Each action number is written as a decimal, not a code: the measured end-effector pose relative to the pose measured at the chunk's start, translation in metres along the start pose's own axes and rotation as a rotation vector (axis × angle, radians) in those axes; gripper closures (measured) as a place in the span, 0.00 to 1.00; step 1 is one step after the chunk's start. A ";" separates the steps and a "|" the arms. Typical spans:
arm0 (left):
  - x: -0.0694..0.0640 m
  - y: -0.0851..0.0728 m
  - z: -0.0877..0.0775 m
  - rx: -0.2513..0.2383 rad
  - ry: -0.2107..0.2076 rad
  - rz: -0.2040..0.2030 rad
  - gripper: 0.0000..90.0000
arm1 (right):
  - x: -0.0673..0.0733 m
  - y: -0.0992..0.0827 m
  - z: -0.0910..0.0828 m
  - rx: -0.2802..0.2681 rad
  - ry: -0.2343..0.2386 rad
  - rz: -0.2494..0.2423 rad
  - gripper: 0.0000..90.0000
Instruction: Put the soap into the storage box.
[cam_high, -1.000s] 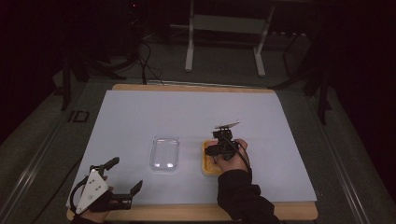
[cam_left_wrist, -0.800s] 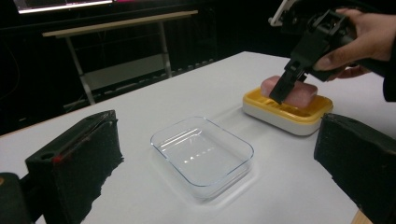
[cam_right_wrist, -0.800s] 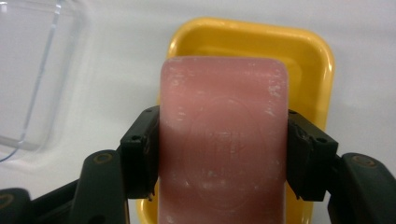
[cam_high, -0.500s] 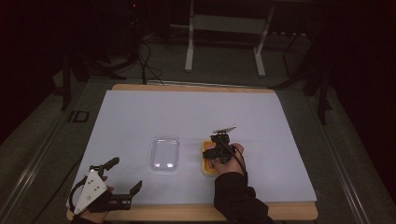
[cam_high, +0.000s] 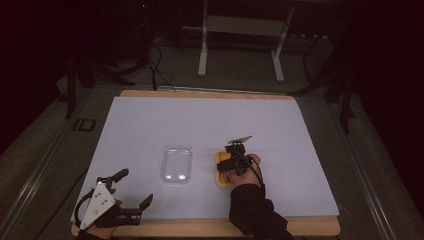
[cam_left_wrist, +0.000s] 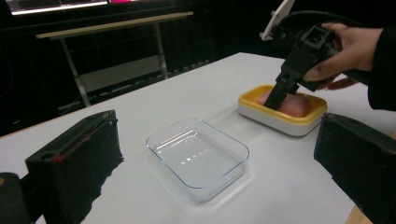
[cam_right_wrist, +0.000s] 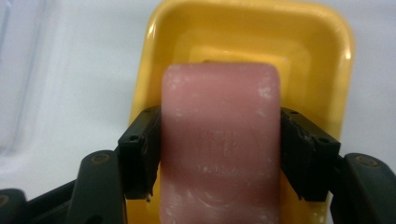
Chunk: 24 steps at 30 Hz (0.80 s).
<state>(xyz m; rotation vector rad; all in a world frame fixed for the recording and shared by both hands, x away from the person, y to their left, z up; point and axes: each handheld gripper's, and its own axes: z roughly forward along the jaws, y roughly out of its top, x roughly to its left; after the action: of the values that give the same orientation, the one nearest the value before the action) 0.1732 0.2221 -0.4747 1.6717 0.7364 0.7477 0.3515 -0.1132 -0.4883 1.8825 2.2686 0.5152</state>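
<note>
A pink soap bar (cam_right_wrist: 219, 130) lies in a yellow tray (cam_right_wrist: 299, 37) right of the table's middle. My right gripper (cam_right_wrist: 219, 122) points down into the tray, and its two jaws press against the bar's left and right sides. From the high view, the right gripper (cam_high: 232, 166) and hand cover most of the yellow tray (cam_high: 219, 176). The left gripper view looks across at the soap bar (cam_left_wrist: 295, 105) and the right gripper (cam_left_wrist: 275, 96) in it. My left gripper (cam_high: 135, 186) rests open at the front left corner with nothing between its jaws.
A clear, empty plastic container (cam_high: 176, 163) stands just left of the yellow tray, between the two grippers. The table (cam_high: 200, 120) has a white cover with a wooden rim. A metal stand (cam_high: 240, 30) is on the floor behind it.
My right gripper has come down and a little toward the person, settling into the yellow tray around the soap bar. The left gripper has stayed put.
</note>
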 end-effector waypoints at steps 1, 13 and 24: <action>0.000 0.000 0.000 -0.001 0.000 0.001 0.01 | 0.000 0.002 -0.004 -0.014 -0.003 -0.007 0.40; 0.002 0.000 0.000 0.004 -0.002 -0.002 0.01 | -0.002 0.014 -0.027 -0.028 -0.025 -0.130 0.38; 0.001 -0.001 0.002 0.011 -0.006 0.003 0.01 | -0.014 0.023 -0.044 -0.031 0.109 -0.241 0.19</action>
<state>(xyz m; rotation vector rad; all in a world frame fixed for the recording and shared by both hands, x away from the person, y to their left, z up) 0.1752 0.2219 -0.4759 1.6854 0.7346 0.7414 0.3612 -0.1305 -0.4405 1.5723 2.4960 0.6251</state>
